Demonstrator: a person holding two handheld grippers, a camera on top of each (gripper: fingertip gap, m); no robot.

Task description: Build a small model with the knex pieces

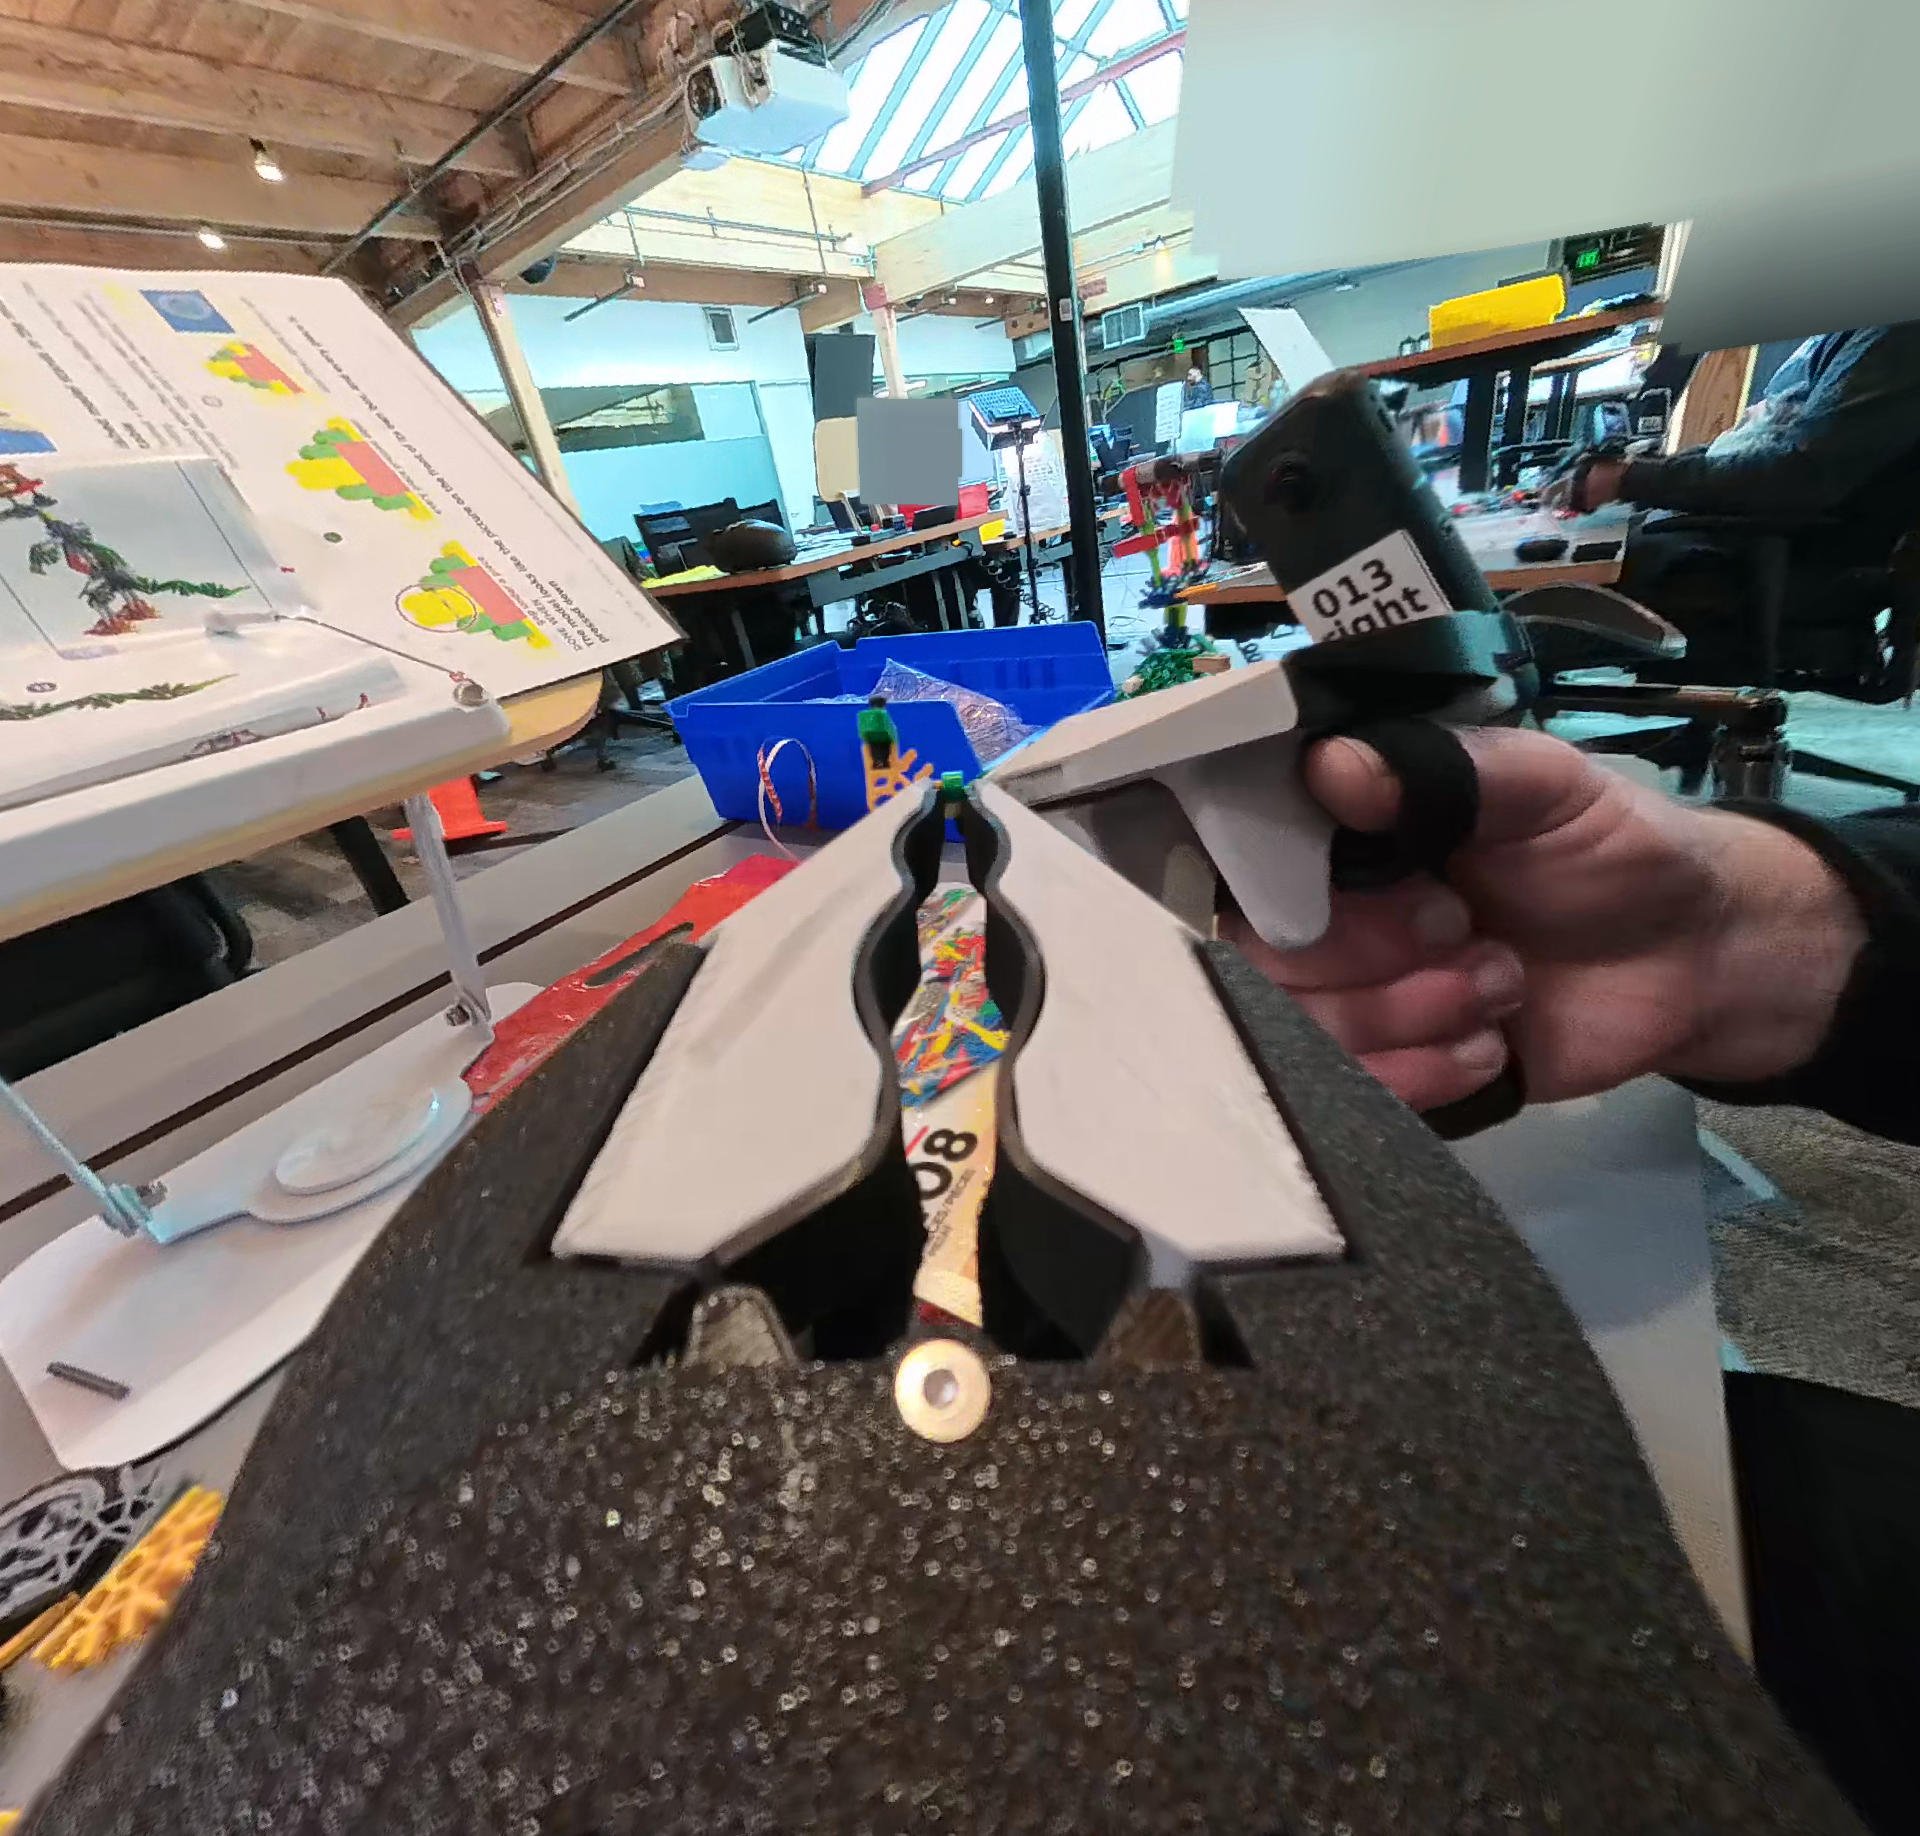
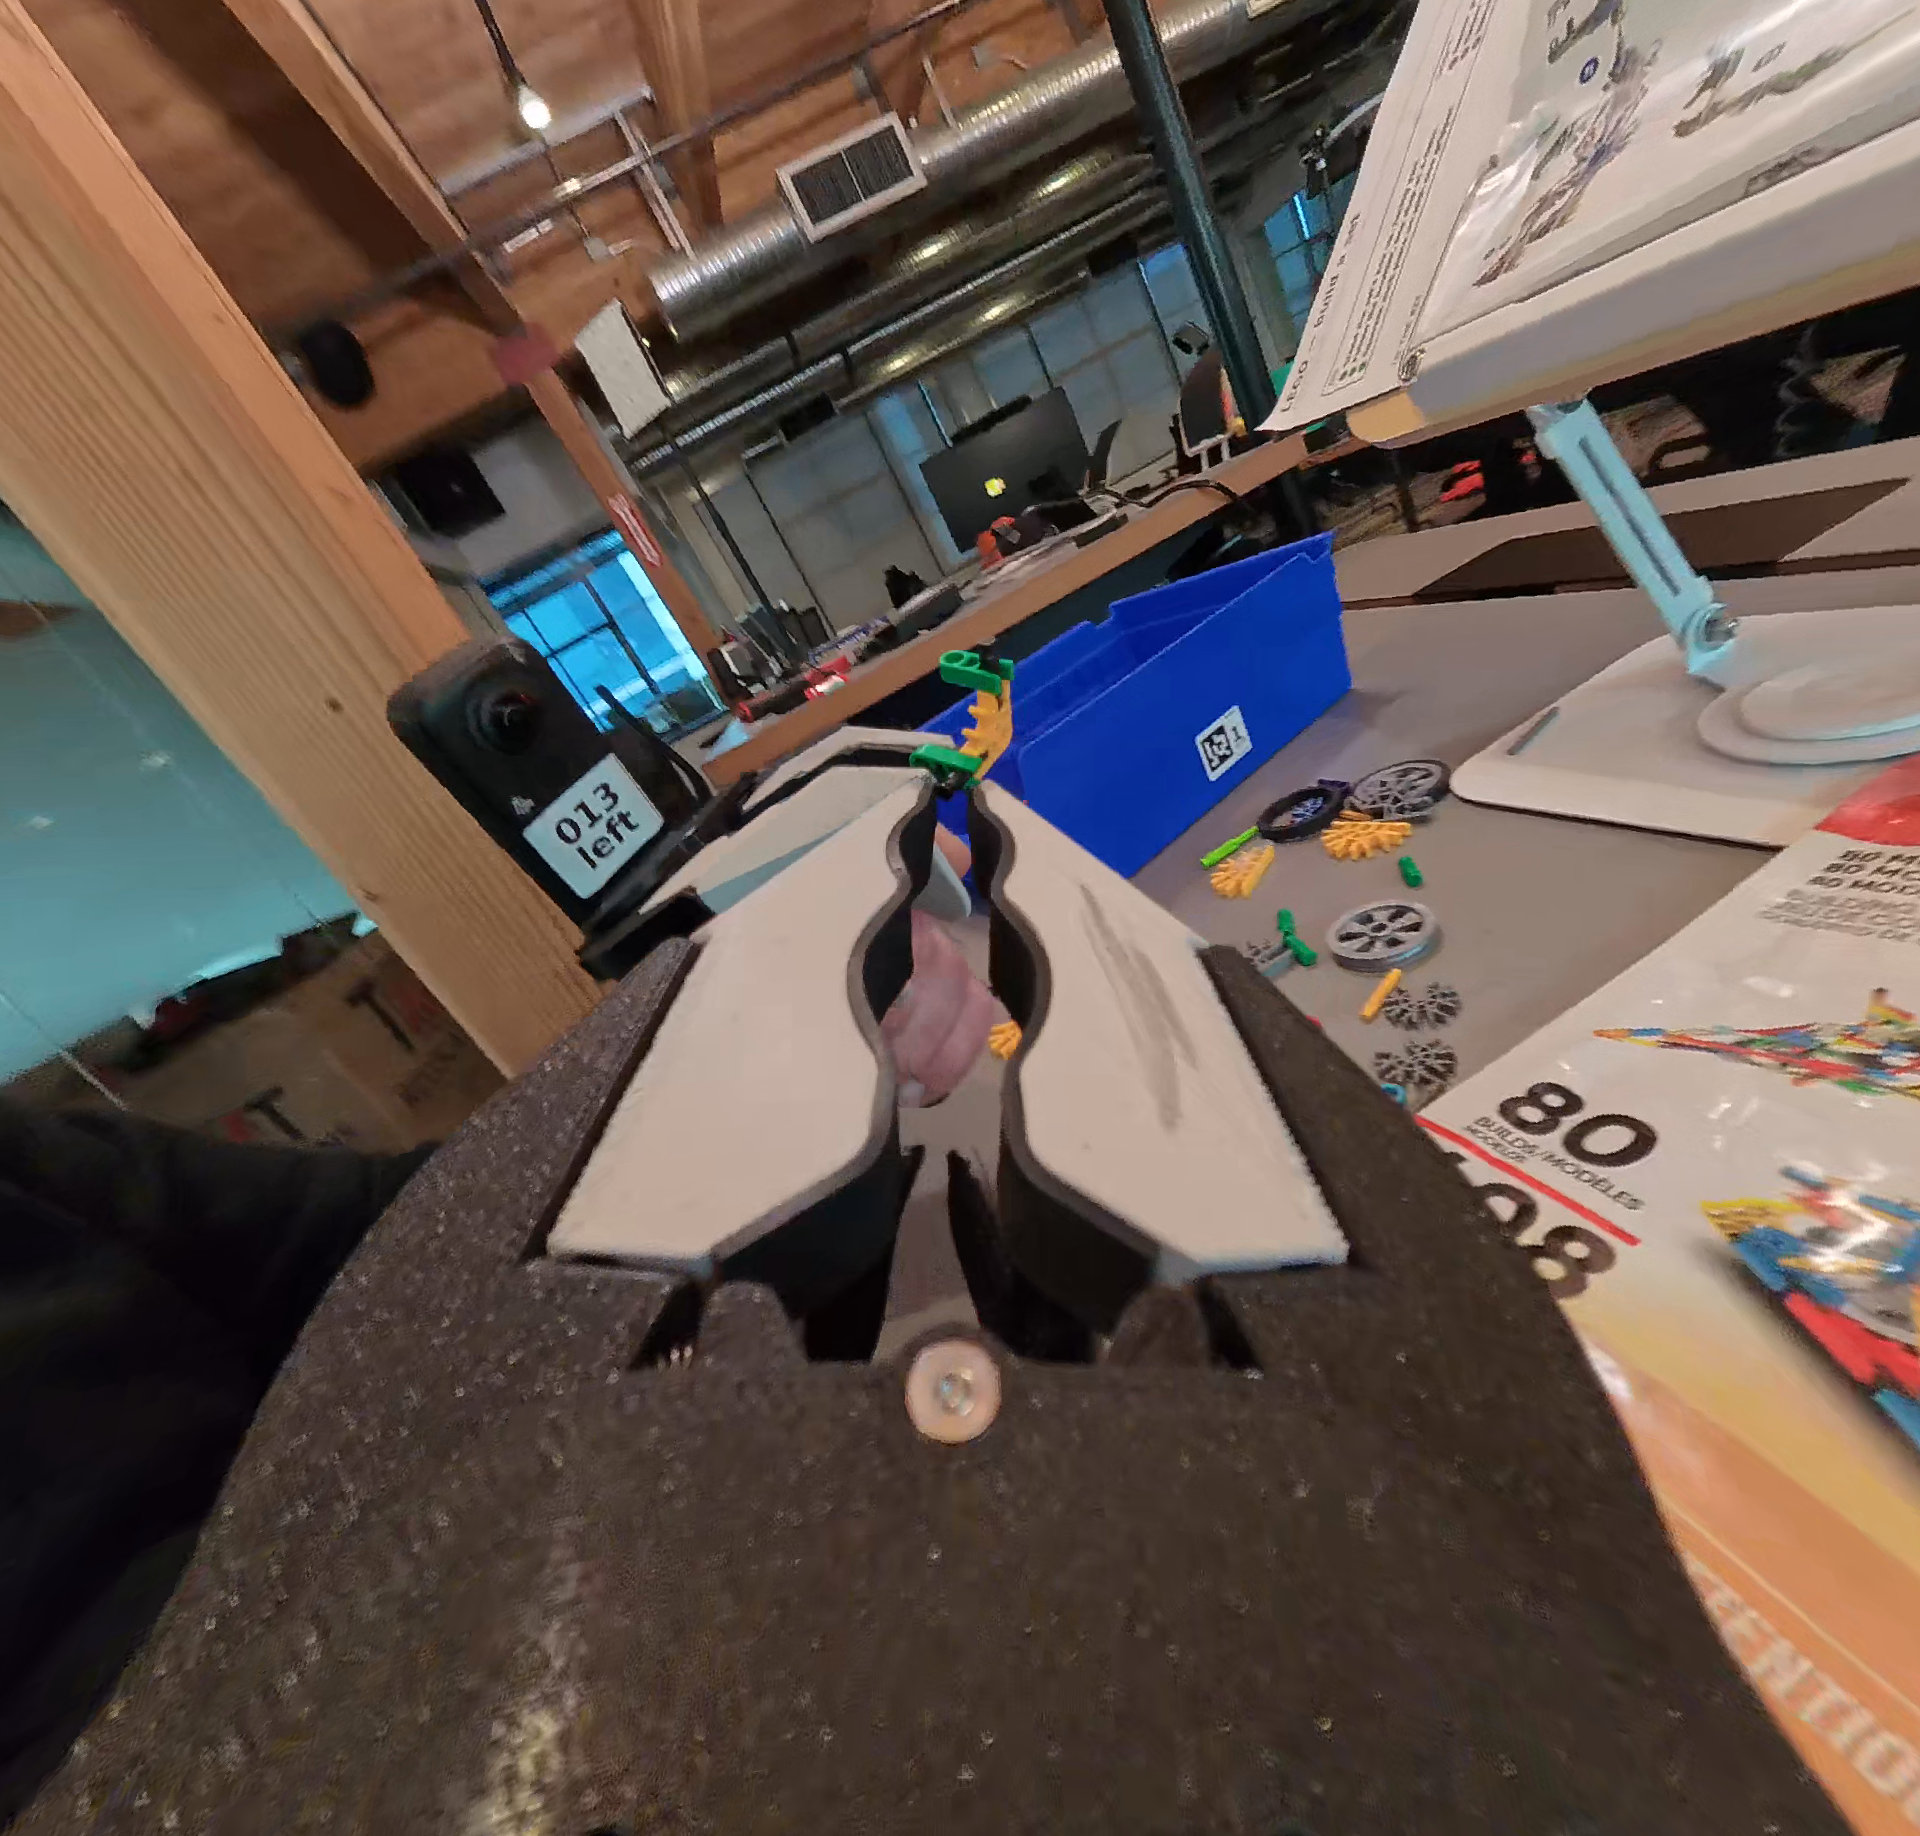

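Note:
My left gripper [image 1: 951, 799] and my right gripper [image 2: 951, 787] meet tip to tip above the table. Both are shut on a small building-toy assembly [image 2: 977, 721]: a yellow fan-shaped connector with green clips. A green piece [image 1: 953, 780] shows between my left fingertips, and the yellow connector [image 1: 885, 768] sticks out just beyond them. In the left wrist view the right gripper [image 1: 1013, 773] comes in from the right, held by a hand [image 1: 1558, 934]. In the right wrist view the left gripper [image 2: 904, 773] comes in from the left. The exact grip points are hidden.
A blue bin [image 1: 748, 758] [image 2: 1143, 747] stands behind the grippers. A white stand [image 1: 208, 1267] [image 2: 1662, 747] holds instruction pages. The toy set's box [image 2: 1662, 1215] lies below. Grey wheels [image 2: 1385, 936], yellow connectors [image 2: 1361, 836] and green rods lie loose on the table. Left and right tips are no more than a few centimetres apart.

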